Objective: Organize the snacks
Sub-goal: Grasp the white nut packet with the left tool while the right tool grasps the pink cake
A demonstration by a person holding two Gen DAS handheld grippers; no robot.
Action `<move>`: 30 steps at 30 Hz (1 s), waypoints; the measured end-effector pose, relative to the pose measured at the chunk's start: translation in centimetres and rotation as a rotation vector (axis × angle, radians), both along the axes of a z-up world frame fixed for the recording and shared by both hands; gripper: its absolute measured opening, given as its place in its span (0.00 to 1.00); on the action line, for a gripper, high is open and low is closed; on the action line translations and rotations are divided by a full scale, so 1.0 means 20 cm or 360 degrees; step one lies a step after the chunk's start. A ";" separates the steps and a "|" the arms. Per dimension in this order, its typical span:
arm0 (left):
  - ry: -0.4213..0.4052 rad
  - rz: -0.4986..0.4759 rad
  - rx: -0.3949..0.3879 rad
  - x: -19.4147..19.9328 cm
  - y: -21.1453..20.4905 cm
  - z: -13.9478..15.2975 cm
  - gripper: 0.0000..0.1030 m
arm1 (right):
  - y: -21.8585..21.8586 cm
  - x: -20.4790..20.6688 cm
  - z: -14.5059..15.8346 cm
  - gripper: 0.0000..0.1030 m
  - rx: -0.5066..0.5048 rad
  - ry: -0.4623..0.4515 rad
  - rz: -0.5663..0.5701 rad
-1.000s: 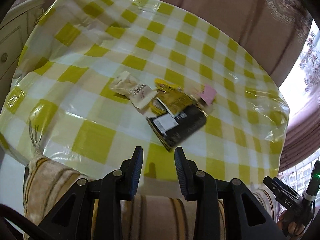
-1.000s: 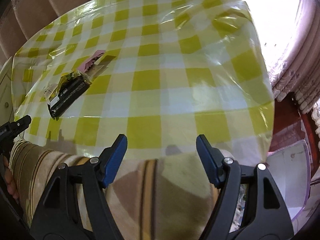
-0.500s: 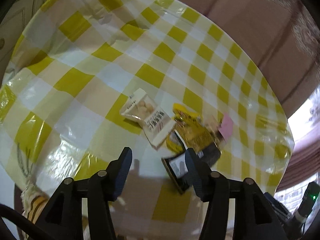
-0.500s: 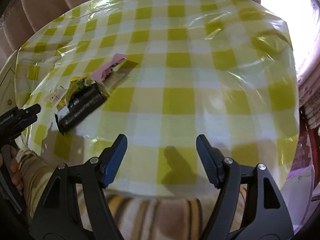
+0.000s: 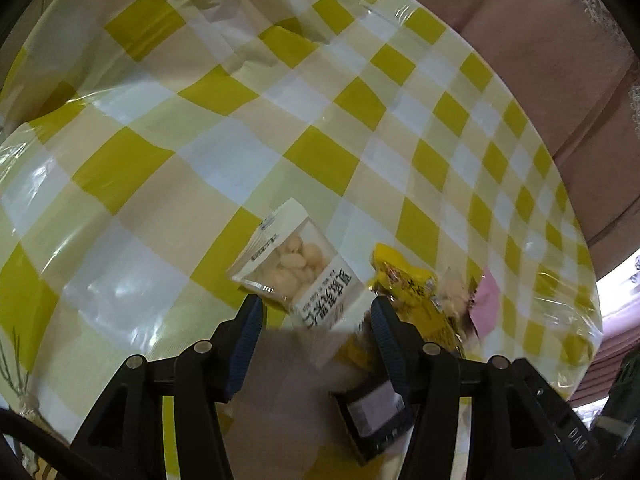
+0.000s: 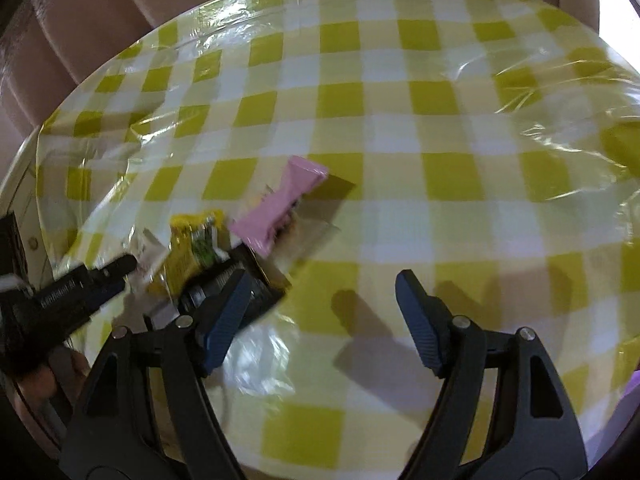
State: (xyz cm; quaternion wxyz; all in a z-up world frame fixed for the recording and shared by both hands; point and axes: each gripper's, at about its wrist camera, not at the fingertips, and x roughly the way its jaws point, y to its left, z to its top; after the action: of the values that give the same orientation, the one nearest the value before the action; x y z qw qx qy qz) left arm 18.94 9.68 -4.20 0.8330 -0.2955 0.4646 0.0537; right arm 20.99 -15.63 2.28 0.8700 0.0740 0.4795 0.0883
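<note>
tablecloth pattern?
Yellow, cream and white check on the tablecloth, under clear plastic; clearest in the right wrist view.

A round worktop under a glossy yellow-and-white checked plastic cloth, with pinkish-brown pleated curtains hanging behind it.

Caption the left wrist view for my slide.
Open left gripper nears white snack packet on checked tablecloth.
</note>
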 end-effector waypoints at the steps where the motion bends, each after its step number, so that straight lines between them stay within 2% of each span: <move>1: 0.0004 0.0001 0.0010 0.01 0.00 -0.01 0.55 | 0.01 0.03 -0.01 0.75 0.0014 0.0006 -0.0013; 4: -0.0002 0.0005 0.0047 0.05 -0.02 -0.01 0.55 | 0.04 0.10 -0.02 0.75 0.0046 0.0012 -0.0049; 8: -0.0009 -0.0015 0.0170 0.11 -0.07 0.00 0.55 | 0.06 0.19 -0.03 0.75 0.0055 0.0007 -0.0084; 14: 0.0010 -0.0073 0.0415 0.19 -0.14 -0.01 0.55 | 0.12 0.30 -0.09 0.75 0.0003 0.0016 -0.0106; 18: 0.0047 -0.0132 0.0601 0.22 -0.18 -0.02 0.49 | 0.15 0.34 -0.14 0.75 -0.0078 0.0022 -0.0102; 19: 0.0049 -0.0137 0.0613 0.22 -0.18 -0.02 0.48 | 0.15 0.35 -0.16 0.75 -0.0097 0.0030 -0.0099; 22: 0.0061 -0.0145 0.0641 0.21 -0.18 -0.02 0.45 | 0.14 0.36 -0.19 0.68 -0.0097 0.0023 -0.0081; 24: 0.0055 -0.0132 0.0627 0.20 -0.16 -0.02 0.43 | 0.14 0.36 -0.18 0.58 -0.0080 0.0005 -0.0045; 26: 0.0047 -0.0112 0.0600 0.19 -0.15 -0.02 0.42 | 0.15 0.35 -0.17 0.34 -0.0109 -0.0018 -0.0031; 30: 0.0030 -0.0061 0.0542 0.16 -0.11 -0.01 0.41 | 0.13 0.33 -0.17 0.34 -0.0096 -0.0037 -0.0030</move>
State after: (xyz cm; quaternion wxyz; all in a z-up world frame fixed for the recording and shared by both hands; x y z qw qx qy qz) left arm 22.24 7.57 -4.43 0.8676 -0.1408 0.4620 0.1184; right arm 27.57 -12.98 -1.17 0.8781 0.0513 0.4711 0.0665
